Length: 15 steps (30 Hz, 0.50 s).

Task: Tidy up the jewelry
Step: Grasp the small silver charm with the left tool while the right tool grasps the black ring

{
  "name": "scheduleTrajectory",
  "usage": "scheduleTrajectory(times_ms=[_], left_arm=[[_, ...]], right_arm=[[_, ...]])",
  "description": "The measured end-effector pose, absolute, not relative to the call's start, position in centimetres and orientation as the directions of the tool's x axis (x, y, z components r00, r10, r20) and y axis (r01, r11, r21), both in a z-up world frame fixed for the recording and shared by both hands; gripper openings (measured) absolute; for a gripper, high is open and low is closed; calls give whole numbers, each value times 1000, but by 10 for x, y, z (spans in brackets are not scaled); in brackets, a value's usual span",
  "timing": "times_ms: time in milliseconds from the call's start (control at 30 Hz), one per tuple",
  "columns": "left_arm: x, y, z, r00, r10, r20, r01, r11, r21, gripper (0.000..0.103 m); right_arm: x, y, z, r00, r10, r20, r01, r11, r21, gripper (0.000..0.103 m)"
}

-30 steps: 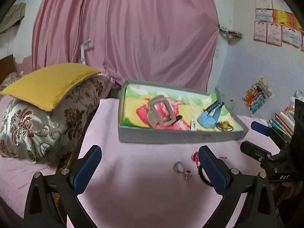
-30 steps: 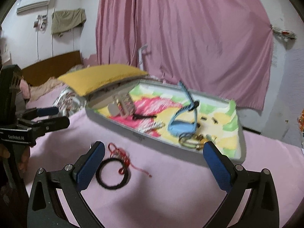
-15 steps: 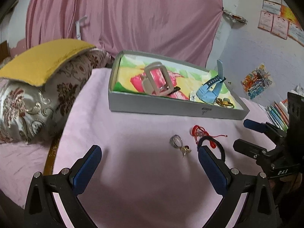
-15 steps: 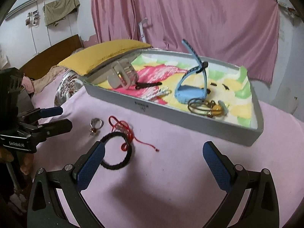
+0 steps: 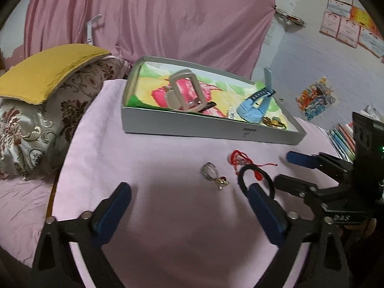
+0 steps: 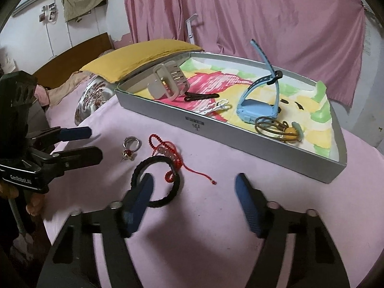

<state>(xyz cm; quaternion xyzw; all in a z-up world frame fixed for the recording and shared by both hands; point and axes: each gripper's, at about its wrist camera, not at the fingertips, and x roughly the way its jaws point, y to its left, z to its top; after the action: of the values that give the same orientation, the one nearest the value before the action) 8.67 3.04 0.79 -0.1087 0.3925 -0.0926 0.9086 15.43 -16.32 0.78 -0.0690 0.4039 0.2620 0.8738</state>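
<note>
A grey tray (image 5: 211, 129) (image 6: 240, 129) with a colourful lining holds a beige buckle (image 5: 187, 91), a blue watch (image 6: 259, 105), a black clip, white clips and a brown cord with a bead (image 6: 278, 129). On the pink cloth in front lie a silver ring (image 5: 208, 170) (image 6: 132, 142), a small gold and red piece (image 5: 222, 182), a red bead string (image 5: 242, 159) (image 6: 168, 151) and a black bracelet (image 6: 156, 180). My left gripper (image 5: 189, 206) is open, just short of the ring. My right gripper (image 6: 194, 199) is open, its left finger over the bracelet.
A patterned pillow (image 5: 36, 120) with a yellow cushion (image 5: 43, 72) lies left of the cloth. A pink curtain (image 5: 153, 19) hangs behind the tray. Books (image 5: 340, 139) stand at the right. The cloth's edge drops off at the left.
Both grippers have moved forward and lower toward the loose jewelry. Their jaws have narrowed a little but stay open. Nothing on the cloth has moved.
</note>
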Motion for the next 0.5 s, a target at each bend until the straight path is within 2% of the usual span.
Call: scheduleTrajectory(times_ms=[33, 100, 200, 400, 500], left_arm=[[87, 30, 8, 671, -260, -694, 90, 958, -272, 89], [88, 28, 7, 664, -274, -696, 103, 955, -277, 79], [89, 23, 6, 652, -299, -697, 130, 950, -285, 67], [93, 13, 6, 635, -328, -699, 178, 943, -281, 42], [95, 7, 7, 628, -331, -705, 197, 943, -268, 35]], right_arm=[[155, -163, 7, 533, 405, -743, -515, 852, 94, 47], [155, -163, 6, 520, 412, -748, -521, 847, 104, 36], [156, -161, 4, 505, 421, -754, -533, 839, 112, 27], [158, -155, 2, 488, 432, -758, -553, 825, 115, 20], [157, -151, 2, 482, 436, -760, -562, 819, 113, 19]])
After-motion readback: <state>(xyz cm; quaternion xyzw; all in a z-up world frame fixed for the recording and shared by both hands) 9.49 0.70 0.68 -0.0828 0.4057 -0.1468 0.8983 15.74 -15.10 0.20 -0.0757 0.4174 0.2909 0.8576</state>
